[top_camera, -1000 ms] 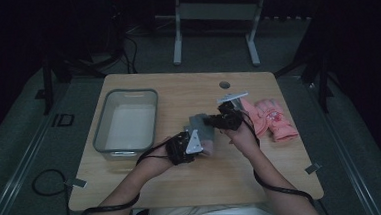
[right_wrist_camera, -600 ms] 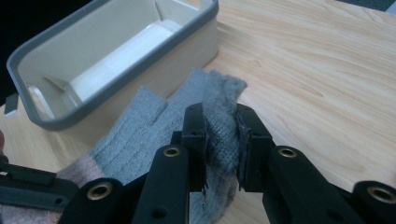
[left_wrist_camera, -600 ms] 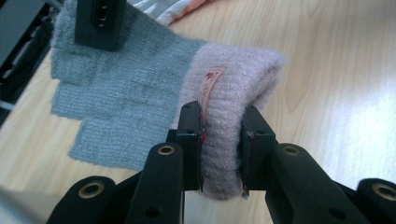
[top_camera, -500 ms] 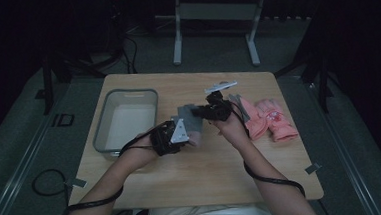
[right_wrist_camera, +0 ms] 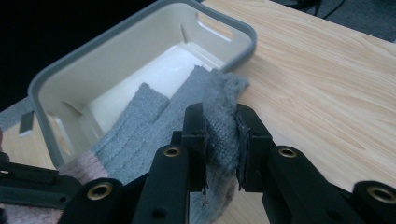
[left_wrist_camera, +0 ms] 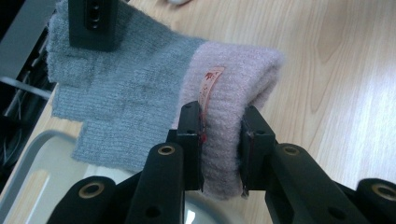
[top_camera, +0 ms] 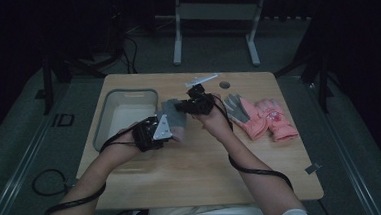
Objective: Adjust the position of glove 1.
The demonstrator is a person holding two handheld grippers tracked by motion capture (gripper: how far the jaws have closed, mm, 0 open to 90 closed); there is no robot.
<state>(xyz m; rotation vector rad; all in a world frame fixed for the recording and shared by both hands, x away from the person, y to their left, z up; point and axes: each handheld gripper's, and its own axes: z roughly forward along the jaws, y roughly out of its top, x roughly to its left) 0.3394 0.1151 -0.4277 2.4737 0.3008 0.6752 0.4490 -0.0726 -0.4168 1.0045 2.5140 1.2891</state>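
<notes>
A grey knitted glove [top_camera: 173, 113] with a pale pink cuff [left_wrist_camera: 233, 88] hangs stretched between my two grippers above the wooden table [top_camera: 192, 167], next to the grey tub [top_camera: 110, 118]. My left gripper [left_wrist_camera: 223, 144] is shut on the pink cuff, where a small label shows. My right gripper [right_wrist_camera: 221, 140] is shut on the grey finger end [right_wrist_camera: 219, 116], with the tub's [right_wrist_camera: 56, 79] open inside just beyond it. In the high view the left gripper [top_camera: 166, 131] sits nearer the person and the right gripper [top_camera: 183, 107] farther back.
A pair of pink gloves [top_camera: 267, 119] with one grey-palmed glove [top_camera: 236, 107] lies right of centre on the table. A white flat piece [top_camera: 202, 79] and a round hole [top_camera: 224, 85] lie near the far edge. The tub's bottom is bare white. Dark floor and stands surround the table.
Both grippers, with the glove held between them, have lifted and moved left toward the tub. The pink gloves on the right have stayed where they were.
</notes>
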